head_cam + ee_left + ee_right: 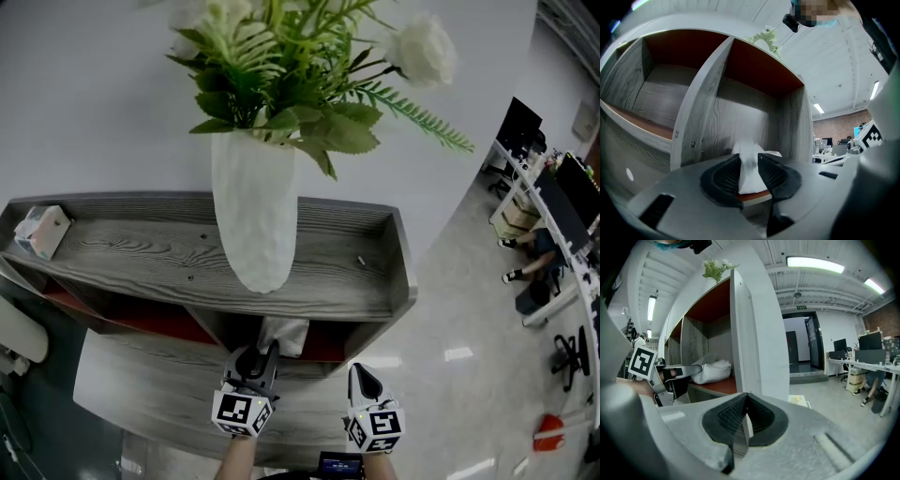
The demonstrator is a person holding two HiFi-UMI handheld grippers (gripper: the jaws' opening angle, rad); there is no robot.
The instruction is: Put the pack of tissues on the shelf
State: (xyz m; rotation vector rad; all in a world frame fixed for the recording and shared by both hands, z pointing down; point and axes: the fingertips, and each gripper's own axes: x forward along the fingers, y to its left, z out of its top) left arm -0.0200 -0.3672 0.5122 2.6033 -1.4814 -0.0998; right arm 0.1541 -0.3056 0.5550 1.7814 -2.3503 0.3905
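L gripper (749, 160) jaws opening, pads touching white soft-wrapped pack of tissues (751, 176) at grey wood-grain shelf (701, 126) compartment's front edge. Prob. light, squashy: pinch mid-body. R gripper (746, 398) closed, empty.

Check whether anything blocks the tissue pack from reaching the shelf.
Nothing visible does. The tissue pack already lies on the shelf, inside its compartment, between the opening jaws of the left gripper.

Matt grey wood-grain shelf (141, 248), perhaps laminate
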